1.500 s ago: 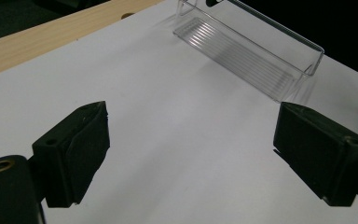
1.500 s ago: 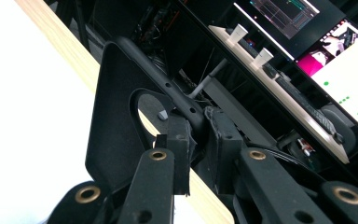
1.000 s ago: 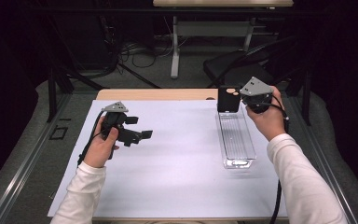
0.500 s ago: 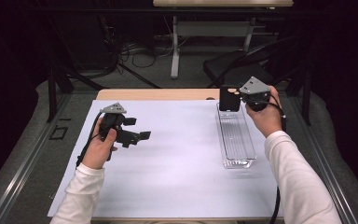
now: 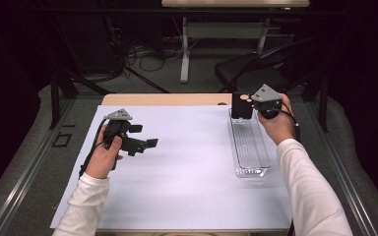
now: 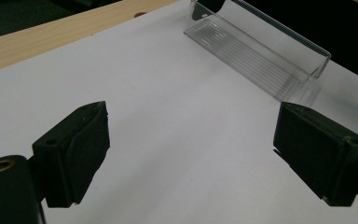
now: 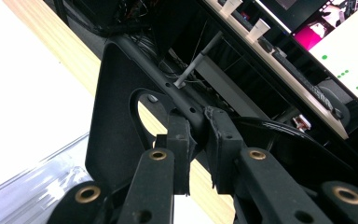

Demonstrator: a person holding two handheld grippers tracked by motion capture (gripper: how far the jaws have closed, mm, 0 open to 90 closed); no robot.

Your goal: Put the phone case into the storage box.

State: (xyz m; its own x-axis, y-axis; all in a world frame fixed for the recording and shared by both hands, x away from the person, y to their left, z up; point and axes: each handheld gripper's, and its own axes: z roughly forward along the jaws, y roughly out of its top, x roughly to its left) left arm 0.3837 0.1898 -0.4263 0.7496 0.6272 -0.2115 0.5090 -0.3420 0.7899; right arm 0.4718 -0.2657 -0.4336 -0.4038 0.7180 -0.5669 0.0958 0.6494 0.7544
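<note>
My right gripper (image 5: pixel 248 102) stays clamped on the flat black plastic bracket (image 7: pixel 121 121), barely shifted, hovering over the clear plastic tray's (image 5: pixel 250 147) far end; left gripper (image 5: pixel 145 143) idles wide open.

A black plastic bracket (image 5: pixel 241 105), flat with a rounded cut-out and small holes along one edge, stands upright at the far end of a clear tray (image 5: pixel 249 147). In the right gripper view the right hand-held gripper (image 7: pixel 198 154) pinches the black plastic bracket's (image 7: pixel 121 121) thin edge. The clear tray is long, narrow, ribbed inside and empty-looking, lying lengthwise on the white worktop's (image 5: pixel 187 167) right side.
</note>
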